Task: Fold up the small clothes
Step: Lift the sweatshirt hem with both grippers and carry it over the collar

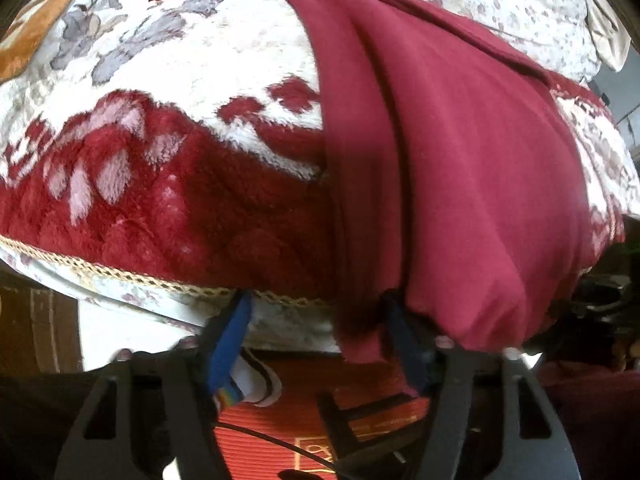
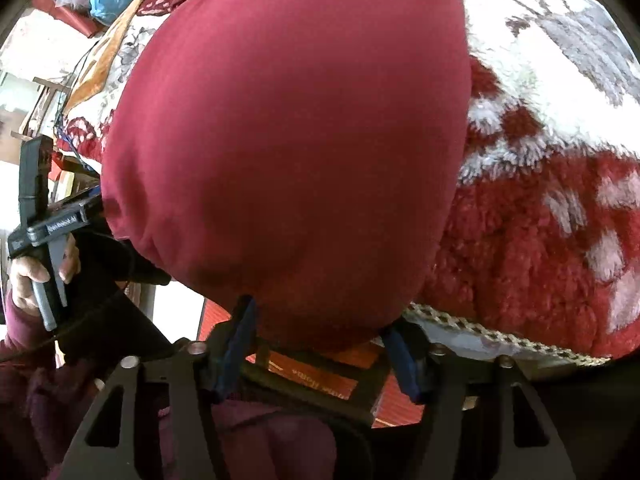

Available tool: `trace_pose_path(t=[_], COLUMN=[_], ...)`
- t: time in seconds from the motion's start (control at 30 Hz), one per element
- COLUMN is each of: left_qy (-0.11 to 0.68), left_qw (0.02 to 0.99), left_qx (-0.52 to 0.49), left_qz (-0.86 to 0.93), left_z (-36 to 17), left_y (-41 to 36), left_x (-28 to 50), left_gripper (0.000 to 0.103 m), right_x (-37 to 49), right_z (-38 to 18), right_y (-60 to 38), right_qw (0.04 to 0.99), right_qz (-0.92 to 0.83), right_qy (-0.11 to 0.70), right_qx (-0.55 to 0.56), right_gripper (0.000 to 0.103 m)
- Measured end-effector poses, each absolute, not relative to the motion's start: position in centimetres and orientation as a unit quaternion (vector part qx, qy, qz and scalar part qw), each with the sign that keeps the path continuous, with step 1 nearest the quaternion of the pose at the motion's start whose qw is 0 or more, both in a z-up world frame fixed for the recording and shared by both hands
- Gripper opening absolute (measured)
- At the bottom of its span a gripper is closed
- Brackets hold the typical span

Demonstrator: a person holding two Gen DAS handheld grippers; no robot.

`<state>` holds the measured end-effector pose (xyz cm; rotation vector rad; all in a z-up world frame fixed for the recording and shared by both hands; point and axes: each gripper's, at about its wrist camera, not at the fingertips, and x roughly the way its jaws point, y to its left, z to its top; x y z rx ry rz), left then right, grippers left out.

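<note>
A maroon garment point(image 1: 460, 160) lies across a plush red-and-white floral blanket point(image 1: 160, 200), and its lower hem hangs over the bed's near edge. My left gripper point(image 1: 316, 304) is at that hem with its blue-padded fingers point(image 1: 234, 344) apart. A narrow flap of the cloth hangs between them, close to the right finger and clear of the left one. In the right wrist view the garment point(image 2: 288, 140) bulges large. Its bottom edge rests across the tips of my right gripper point(image 2: 316, 316), whose jaws stand apart with floor visible between the pads.
The blanket point(image 2: 540, 220) ends in a braided trim at the bed edge. Below it lie an orange mat point(image 1: 360, 392) and a dark stool frame point(image 2: 320, 384). A hand point(image 2: 28, 276) grips the other tool's handle at the left. Clutter point(image 2: 100, 0) sits beyond the bed.
</note>
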<state>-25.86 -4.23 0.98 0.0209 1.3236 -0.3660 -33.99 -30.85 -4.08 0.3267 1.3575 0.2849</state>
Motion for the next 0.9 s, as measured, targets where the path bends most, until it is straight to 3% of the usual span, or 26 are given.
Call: trace_pose_path(t=[0.03,0.07,0.13,0.17,0.37,0.57,0.67,0.7,0.73,0.8,0.9], left_qy=[0.614,0.613,0.615,0.614,0.596,0.605,0.61,0.612,0.614,0.615,0.615], left_qw=[0.771,0.771,0.767,0.765,0.778,0.774,0.773,0.772,0.771,0.772,0.772], left_qx=[0.005,0.005,0.006,-0.003,-0.018,-0.011,-0.002,-0.002,-0.002,-0.002,-0.004], left_qz=[-0.171,-0.173,-0.183,-0.195,-0.197,-0.184,-0.176,-0.172,-0.168,-0.16,-0.158], left_z=[0.7,0.7,0.7,1.0,3.2,2.3,1.8,1.6,1.4,1.1,0.8], left_y=[-4.3,-4.2,-3.9,-3.7,-1.7,-2.1,-2.9,-3.1,-3.1,-3.0,-3.2], left_x=[-26.0,-26.1,-26.4,-26.6,-27.6,-27.4,-26.8,-26.5,-26.4,-26.4,-26.2], left_gripper=[0.044,0.04,0.013,0.005,0.005,0.006,0.008,0.017,0.037,0.058,0.059], right_x=[-34.0,-34.1,-34.3,-34.5,-35.9,-35.4,-34.9,-34.6,-34.5,-34.3,-34.1], right_z=[-3.9,-3.6,-2.9,-2.3,0.3,-1.2,-1.6,-1.8,-2.0,-2.5,-3.2], right_y=[-30.8,-30.8,-30.9,-31.0,-32.5,-31.8,-31.4,-30.9,-31.1,-31.2,-31.2], right_qw=[0.761,0.766,0.769,0.773,0.785,0.774,0.771,0.77,0.768,0.762,0.759], right_qz=[0.131,0.132,0.138,0.139,0.152,0.144,0.143,0.14,0.138,0.13,0.127], right_qy=[0.618,0.613,0.608,0.604,0.586,0.603,0.608,0.609,0.611,0.615,0.619], right_qx=[0.146,0.145,0.139,0.133,0.129,0.127,0.123,0.125,0.132,0.153,0.157], right_gripper=[0.023,0.017,0.014,0.014,0.013,0.013,0.013,0.013,0.015,0.016,0.019])
